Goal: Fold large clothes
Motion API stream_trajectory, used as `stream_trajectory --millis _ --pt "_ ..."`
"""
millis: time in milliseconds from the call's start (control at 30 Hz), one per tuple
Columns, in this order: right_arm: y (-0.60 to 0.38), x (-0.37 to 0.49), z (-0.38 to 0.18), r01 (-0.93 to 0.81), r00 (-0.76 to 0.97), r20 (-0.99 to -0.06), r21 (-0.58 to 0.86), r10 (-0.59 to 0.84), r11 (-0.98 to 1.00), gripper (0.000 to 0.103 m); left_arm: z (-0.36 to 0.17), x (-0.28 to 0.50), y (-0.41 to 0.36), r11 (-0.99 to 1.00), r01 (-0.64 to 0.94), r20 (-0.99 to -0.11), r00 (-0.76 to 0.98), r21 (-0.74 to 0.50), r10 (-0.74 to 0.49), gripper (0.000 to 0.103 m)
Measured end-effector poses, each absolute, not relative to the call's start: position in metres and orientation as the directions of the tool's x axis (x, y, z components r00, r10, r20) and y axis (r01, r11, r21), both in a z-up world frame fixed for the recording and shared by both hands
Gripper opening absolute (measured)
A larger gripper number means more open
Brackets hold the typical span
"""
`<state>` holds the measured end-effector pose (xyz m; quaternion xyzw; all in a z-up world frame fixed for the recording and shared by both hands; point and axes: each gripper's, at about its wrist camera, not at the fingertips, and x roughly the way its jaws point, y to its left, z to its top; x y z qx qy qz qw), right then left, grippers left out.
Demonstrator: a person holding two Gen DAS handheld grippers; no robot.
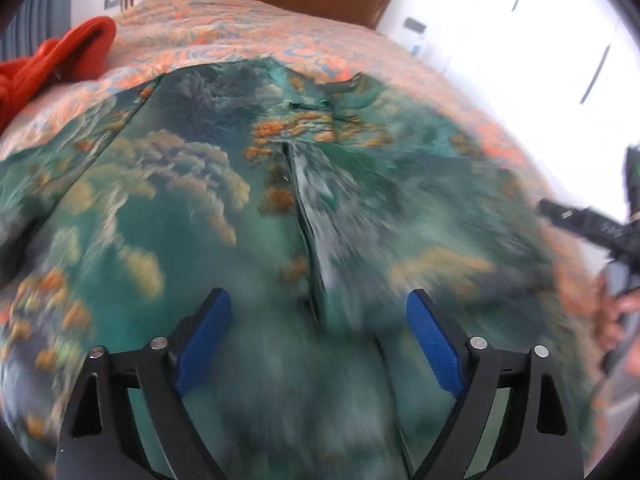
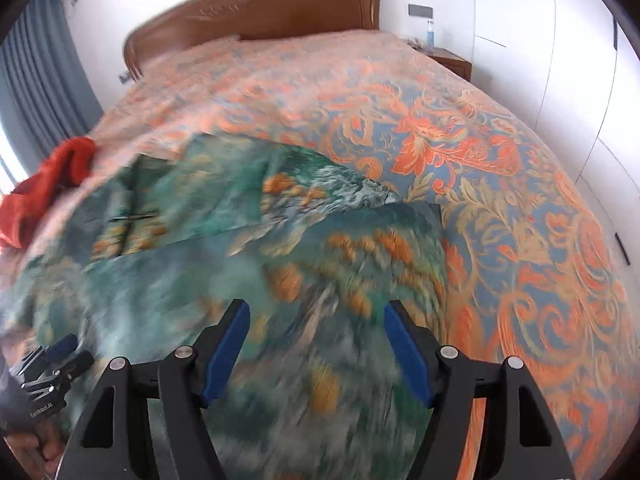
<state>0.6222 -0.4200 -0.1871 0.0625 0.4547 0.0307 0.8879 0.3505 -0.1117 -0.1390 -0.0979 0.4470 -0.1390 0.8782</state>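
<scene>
Green printed garment lies spread flat on the bed, over the orange-patterned bedspread, w/ its far edge toward the wooden headboard. A seam or front opening runs down its middle in the left wrist view. Red cloth sits bunched beside the garment, near the bed's curtain side. Left tongs stand wide above the garment, nothing btwn the blue pads, no cloth gripped. Right tongs also parted, hovering over the garment's edge nearest the bare bedspread, nothing pinched. Both views motion-blurred near the pads. A person's hand shows at the frame edge in each view, holding the other tool.
</scene>
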Motion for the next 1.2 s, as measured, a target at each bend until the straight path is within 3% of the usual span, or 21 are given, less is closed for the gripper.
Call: stream_trajectory --millis 133,467,733,867,1033,1200 --pt "-0.426 0.571 -0.179 -0.032 0.579 -0.792 0.212 0.191 0.977 0.072 -0.123 0.297 -0.085 0.928 0.222 -0.763 0.528 -0.300 -0.373 0.091" --pt "-0.391 0.445 -0.196 -0.142 0.595 -0.790 0.079 0.149 0.987 0.072 -0.116 0.211 0.016 0.982 0.098 -0.772 0.608 -0.160 -0.186 0.093" --pt "-0.342 0.346 -0.184 -0.157 0.697 -0.706 0.023 0.127 0.987 0.072 -0.134 0.201 0.101 0.965 -0.124 -0.770 0.630 -0.232 -0.104 0.097" --pt "-0.327 0.297 -0.182 -0.121 0.729 -0.671 0.068 0.135 0.990 0.072 -0.150 0.212 0.137 0.936 -0.230 -0.780 0.622 -0.268 -0.071 0.097" --pt "-0.314 0.257 -0.192 -0.024 0.705 -0.685 0.233 0.181 0.972 0.072 -0.153 0.240 0.187 0.842 -0.355 -0.757 0.647 -0.406 -0.092 0.097" --pt "-0.281 0.231 -0.187 -0.107 0.700 -0.689 0.157 0.186 0.982 0.072 -0.154 0.288 0.249 0.708 -0.503 -0.741 0.670 -0.496 -0.043 0.097"
